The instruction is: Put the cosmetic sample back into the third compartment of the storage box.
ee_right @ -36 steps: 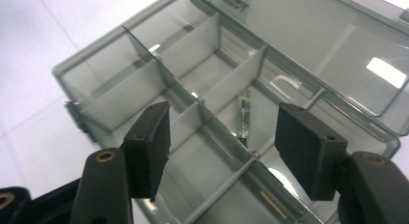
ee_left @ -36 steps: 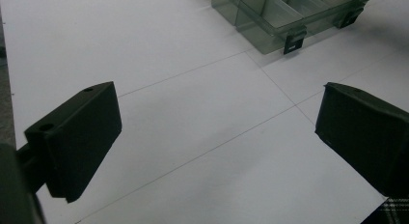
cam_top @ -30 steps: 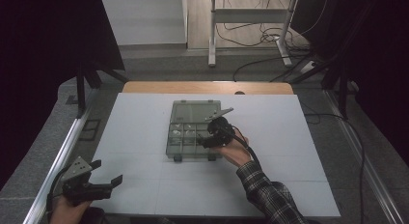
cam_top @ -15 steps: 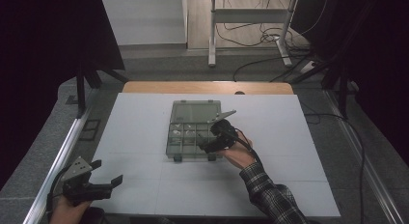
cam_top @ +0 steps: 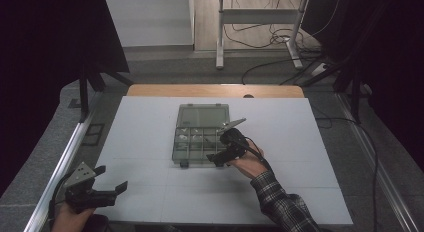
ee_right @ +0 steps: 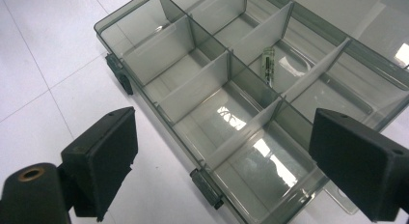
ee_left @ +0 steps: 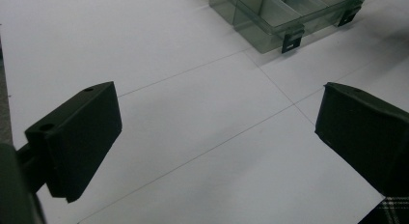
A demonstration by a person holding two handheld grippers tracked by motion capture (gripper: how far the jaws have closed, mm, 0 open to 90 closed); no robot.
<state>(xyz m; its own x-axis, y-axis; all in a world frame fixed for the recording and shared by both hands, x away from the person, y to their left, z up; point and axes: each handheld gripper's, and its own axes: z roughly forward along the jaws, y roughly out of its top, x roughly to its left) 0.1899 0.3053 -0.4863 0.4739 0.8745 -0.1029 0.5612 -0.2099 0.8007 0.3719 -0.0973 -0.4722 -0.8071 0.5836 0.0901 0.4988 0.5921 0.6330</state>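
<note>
1. High view: clear compartment box (cam_top: 200, 137) lies open mid-table on the white table (cam_top: 310, 157), lid (cam_top: 204, 115) folded back on the far side. Small pale items (cam_top: 186, 137) sit in the left compartments; too small to identify. Right gripper (cam_top: 220, 157) hovers at the box's near-right corner, jaws just opening, nothing between them. Left gripper (cam_top: 111, 187) rests at the near-left table edge, well apart from the box, released.
2. Left gripper view: jaws wide apart over bare table; box corner w/ latch (ee_left: 292, 40) far ahead.
3. Right gripper view: jaws spread above the near compartments. One small cylindrical part (ee_right: 267, 60) lies in a far compartment, beyond the jaws; near compartments show reflections only.
</note>
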